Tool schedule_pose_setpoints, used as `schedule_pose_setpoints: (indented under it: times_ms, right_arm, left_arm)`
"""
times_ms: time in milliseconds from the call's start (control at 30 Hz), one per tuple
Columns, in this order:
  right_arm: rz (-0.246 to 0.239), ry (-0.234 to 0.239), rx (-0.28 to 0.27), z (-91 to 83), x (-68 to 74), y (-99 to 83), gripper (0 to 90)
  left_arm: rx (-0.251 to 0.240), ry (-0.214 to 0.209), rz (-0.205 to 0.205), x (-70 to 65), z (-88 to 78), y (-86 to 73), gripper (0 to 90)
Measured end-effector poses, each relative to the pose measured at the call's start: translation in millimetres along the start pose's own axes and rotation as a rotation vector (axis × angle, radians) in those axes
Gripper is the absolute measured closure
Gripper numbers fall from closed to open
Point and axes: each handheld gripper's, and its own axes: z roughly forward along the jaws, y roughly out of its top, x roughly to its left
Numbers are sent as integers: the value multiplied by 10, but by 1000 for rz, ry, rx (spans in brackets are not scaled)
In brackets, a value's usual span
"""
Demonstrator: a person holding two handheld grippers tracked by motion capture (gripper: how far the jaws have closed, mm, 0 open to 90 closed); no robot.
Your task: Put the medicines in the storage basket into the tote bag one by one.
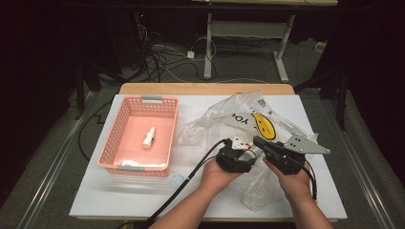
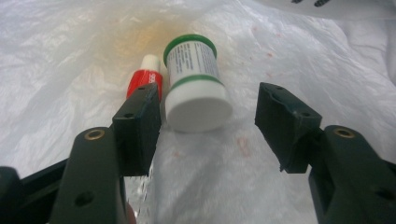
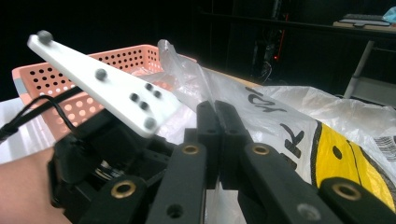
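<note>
Left gripper view: the left tongs (image 2: 208, 121) are spread around a green-rimmed white jar (image 2: 196, 86) beside a red tube (image 2: 145, 80) inside the plastic bag (image 1: 248, 119). The right tongs (image 3: 218, 130) pinch the bag's edge on the bench (image 1: 95, 195).

1 basket (image 1: 119, 138), 1 bag (image 1: 229, 119), 3 bottles (image 2: 194, 84)

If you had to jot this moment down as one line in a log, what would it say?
left gripper: open, at white jar inside plastic bag | right gripper: shut on plastic bag edge | pink basket: one small bottle
</note>
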Motion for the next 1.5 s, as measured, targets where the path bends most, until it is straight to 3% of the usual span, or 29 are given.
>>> schedule_pose_setpoints:
  times_ms: [367,567,767,867,967,1100,1300,1367,1500]
  right_arm:
    - [1,-1,6,0,-1,-11,900]
    - [4,1,9,12,1,-19,900]
    - [7,-3,12,17,1,-26,900]
    - [9,-3,12,17,4,-28,900]
    - [-3,-4,12,18,5,-27,900]
    - [2,-5,14,14,5,-30,900]
    - [2,-5,9,5,-8,-27,900]
    - [3,-5,8,0,-9,-24,900]
    - [1,-4,7,-5,2,-16,900]
  left_arm:
    - [-11,-34,-4,70,-369,-236,365]
    - [-28,-31,6,61,-628,-368,314]
    - [-22,-19,0,54,-831,-501,180]
    - [-35,18,17,56,-916,-570,148]
    - [-40,27,-6,92,-952,-611,103]
    - [-61,8,-32,126,-983,-682,10]
    - [-34,8,-45,162,-1056,-697,0]
    - [-40,12,-65,176,-1112,-671,0]
    - [-51,16,-53,165,-1202,-636,0]
